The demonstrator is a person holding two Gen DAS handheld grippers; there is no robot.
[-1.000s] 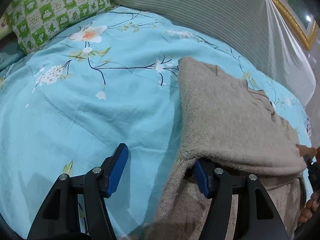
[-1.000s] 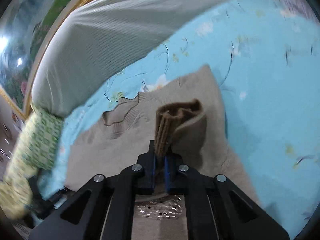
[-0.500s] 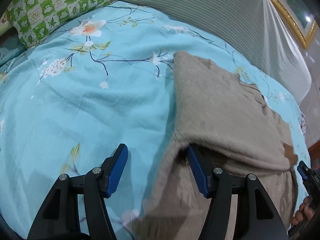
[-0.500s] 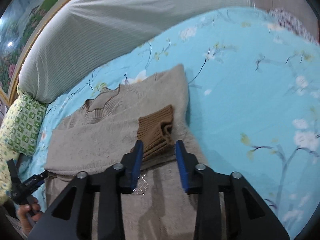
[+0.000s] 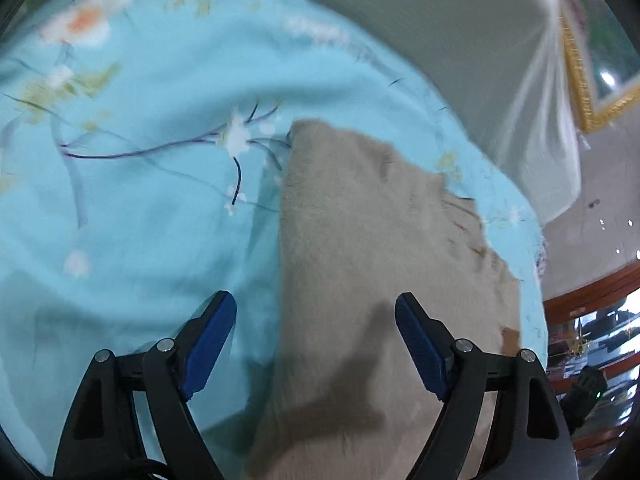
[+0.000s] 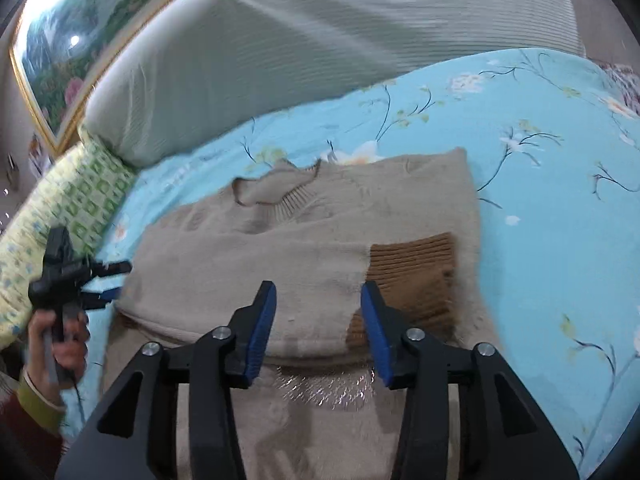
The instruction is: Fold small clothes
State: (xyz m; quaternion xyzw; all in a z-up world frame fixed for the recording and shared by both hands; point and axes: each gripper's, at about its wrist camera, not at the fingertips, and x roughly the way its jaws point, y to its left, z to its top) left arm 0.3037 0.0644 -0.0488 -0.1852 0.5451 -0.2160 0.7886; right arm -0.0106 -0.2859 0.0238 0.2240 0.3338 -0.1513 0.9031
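Two grippers are mine, one in each hand, and both stand spread with nothing pinched. No brand, label or writing can be read anywhere; the left view is blurred besides.

My left gripper [image 5: 316,322] has just been opening wider; its blue pads [image 5: 210,332] hang over the left edge of the beige sweater [image 5: 380,248], one pad above the blue floral bedspread [image 5: 140,200], the other above the knit, neither pressing on it. From the right view I see that same gripper [image 6: 110,280] at the sweater's left side, gripped by my left hand [image 6: 66,338].

My right gripper [image 6: 318,308] has also just been opening; its jaws stand apart just in front of the folded-over sleeve, and the brown ribbed cuff [image 6: 412,272] lies flat on the sweater just beyond the right pad, free of it.

The sweater [image 6: 320,232] lies on the bed with its collar [image 6: 280,192] toward the grey striped headboard cushion [image 6: 320,48]. A green patterned pillow [image 6: 76,200] sits at the left, a gold-framed picture [image 6: 60,40] above it
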